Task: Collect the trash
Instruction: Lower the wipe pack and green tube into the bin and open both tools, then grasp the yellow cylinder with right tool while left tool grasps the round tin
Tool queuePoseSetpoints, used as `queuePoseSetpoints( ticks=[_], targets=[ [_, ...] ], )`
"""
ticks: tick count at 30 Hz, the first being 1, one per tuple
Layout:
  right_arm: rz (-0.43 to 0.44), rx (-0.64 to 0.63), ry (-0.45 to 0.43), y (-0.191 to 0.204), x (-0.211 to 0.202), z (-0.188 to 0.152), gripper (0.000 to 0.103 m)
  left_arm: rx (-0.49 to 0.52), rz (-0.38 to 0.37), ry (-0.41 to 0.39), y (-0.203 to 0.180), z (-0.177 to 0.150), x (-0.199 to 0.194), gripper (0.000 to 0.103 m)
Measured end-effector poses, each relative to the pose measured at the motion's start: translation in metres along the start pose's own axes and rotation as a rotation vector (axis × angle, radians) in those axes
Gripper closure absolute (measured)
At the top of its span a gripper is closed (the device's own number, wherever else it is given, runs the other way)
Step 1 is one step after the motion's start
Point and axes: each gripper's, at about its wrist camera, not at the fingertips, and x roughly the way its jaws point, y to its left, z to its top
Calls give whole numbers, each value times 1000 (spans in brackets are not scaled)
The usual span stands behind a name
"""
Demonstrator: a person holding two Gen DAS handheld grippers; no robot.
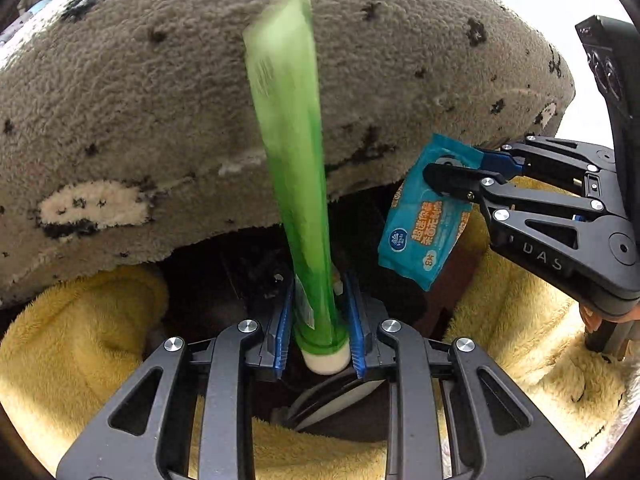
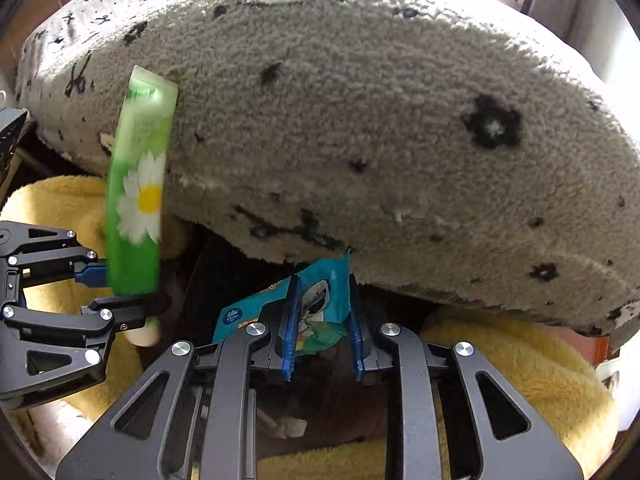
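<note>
My left gripper (image 1: 320, 312) is shut on a long green tube (image 1: 292, 168) with a white cap, gripped near the cap, the tube pointing away. In the right wrist view the same tube (image 2: 138, 184) shows a daisy print, held by the left gripper (image 2: 120, 288) at the left. My right gripper (image 2: 322, 320) is shut on a blue wet-wipes packet (image 2: 316, 304). In the left wrist view that packet (image 1: 424, 216) hangs from the right gripper (image 1: 452, 172) at the right. Both items are held in the air above a dark gap.
A grey fluffy rug with black marks (image 1: 160, 100) fills the upper part of both views (image 2: 380, 120). Yellow plush fabric (image 1: 80, 340) lies below on both sides (image 2: 520, 380). A dark gap (image 1: 224, 280) lies between them.
</note>
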Motion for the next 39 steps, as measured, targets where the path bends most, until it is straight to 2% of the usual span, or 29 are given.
queuePoseSetpoints(
  ticks=[1,2,3,4,5,7,10,13,16,20,26,31,39],
  targets=[
    [1,0,3,-1,1,2,79,-5,3,0,1,0,-1,69],
    [3,0,7,-1,1,1,78,-8,7,-4,3,0,-2,56],
    [7,1,9,-2,1,1,76,-10,13,-9,4,0,-3,53],
    [8,3,9,-2,1,1,69,-12,17,-10,8,-2,-6,53],
    [7,5,7,-3,0,1,57,-16,19,-12,9,-3,-8,52],
    [9,15,-5,-7,-2,1,46,-22,27,-20,13,-2,-13,50],
    [2,35,-25,-14,-8,5,45,-25,48,-39,22,3,-26,48],
    [-7,53,-59,-23,-20,10,39,-26,67,-67,29,6,-40,46],
    [-30,63,-128,-30,-41,23,31,-18,86,-119,34,15,-62,41],
    [-78,72,-257,-40,-77,44,23,-1,134,-225,30,37,-93,31],
    [-130,103,-359,-67,-97,93,22,-27,203,-335,48,73,-121,28],
    [-101,163,-364,-79,-81,134,22,-41,221,-360,59,110,-126,24],
    [-96,170,-342,-75,-33,206,22,-64,247,-378,76,158,-105,16]
  ],
)
